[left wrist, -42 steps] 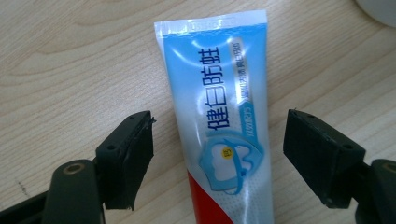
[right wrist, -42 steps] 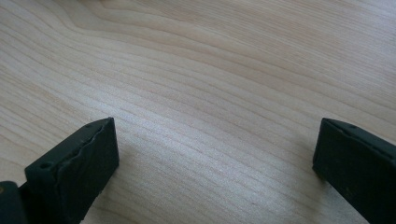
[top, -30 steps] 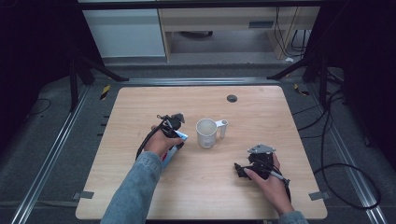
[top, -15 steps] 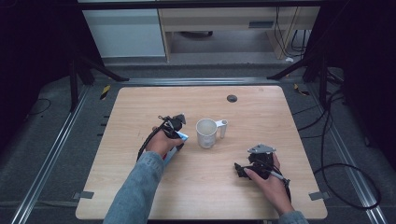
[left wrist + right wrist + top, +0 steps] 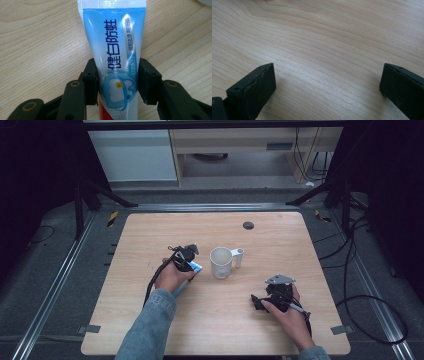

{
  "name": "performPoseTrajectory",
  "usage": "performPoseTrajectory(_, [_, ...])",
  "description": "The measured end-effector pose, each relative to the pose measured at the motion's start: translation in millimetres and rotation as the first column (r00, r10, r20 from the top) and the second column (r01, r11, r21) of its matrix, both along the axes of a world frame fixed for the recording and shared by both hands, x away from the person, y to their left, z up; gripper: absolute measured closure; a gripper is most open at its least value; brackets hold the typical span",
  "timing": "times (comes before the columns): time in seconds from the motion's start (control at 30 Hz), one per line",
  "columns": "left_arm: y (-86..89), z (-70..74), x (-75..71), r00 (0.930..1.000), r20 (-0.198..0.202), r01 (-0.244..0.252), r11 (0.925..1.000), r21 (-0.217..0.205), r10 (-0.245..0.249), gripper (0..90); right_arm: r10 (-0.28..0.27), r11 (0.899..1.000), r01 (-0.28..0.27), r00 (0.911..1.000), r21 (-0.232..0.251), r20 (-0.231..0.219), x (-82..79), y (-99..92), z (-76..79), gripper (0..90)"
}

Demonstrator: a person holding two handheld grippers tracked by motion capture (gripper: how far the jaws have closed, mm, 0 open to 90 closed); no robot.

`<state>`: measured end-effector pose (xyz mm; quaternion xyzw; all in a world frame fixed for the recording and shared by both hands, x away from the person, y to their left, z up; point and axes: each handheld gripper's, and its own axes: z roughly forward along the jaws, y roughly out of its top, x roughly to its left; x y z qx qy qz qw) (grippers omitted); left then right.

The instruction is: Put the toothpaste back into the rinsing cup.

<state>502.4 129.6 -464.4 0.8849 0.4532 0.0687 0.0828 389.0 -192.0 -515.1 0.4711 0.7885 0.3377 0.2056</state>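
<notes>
You're only getting the pick started: the blue-and-white plastic toothpaste tube (image 5: 115,50) is lying flat on the light wooden table (image 5: 300,245) just left of the white ceramic mug (image 5: 221,262), not lifted yet, so carrying it anywhere is all left. Your left gripper (image 5: 117,80) has just been closing its jaws and they're now pinching the tube's sides; your right gripper (image 5: 327,82) is resting with jaws spread wide over bare wood, holding nothing.
</notes>
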Motion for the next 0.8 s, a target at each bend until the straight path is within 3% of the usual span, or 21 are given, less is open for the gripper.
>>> performPoseTrajectory(0.1, [4.0,2.9,-1.6,1.0000,0.003,0.001,0.9996,-0.029,-0.001,62.8,-0.001,1.000,0.001,1.0000,0.002,-0.001,0.0,0.2,0.1,0.7])
performPoseTrajectory(0.23, [9.6,4.6,-6.1,0.9991,0.041,-0.003,0.9979,-0.064,0.005,68.6,-0.001,1.000,0.001,1.0000,0.001,-0.001,-0.1,0.2,0.0,0.7])
performPoseTrajectory(0.43, [15.3,13.6,-15.5,0.9955,0.094,-0.001,0.9983,-0.058,0.007,70.8,-0.001,1.000,0.001,1.0000,0.001,-0.001,-0.1,0.2,0.1,0.7])
performPoseTrajectory(0.53, [19.1,24.9,-22.5,0.9898,0.142,0.006,0.9968,-0.079,0.005,71.4,-0.001,1.000,0.001,1.0000,0.001,-0.001,-0.1,0.2,0.1,0.7])
performPoseTrajectory(0.63, [23.8,33.6,-33.0,0.9815,0.191,0.016,0.9916,-0.128,0.009,71.7,-0.001,1.000,0.001,1.0000,0.001,-0.001,-0.1,0.2,0.1,0.7])
performPoseTrajectory(0.8, [27.3,49.4,-46.4,0.9599,0.280,0.036,0.9869,-0.157,0.010,72.0,-0.003,1.000,0.003,1.0000,0.001,-0.003,-0.2,0.3,0.2,0.7])
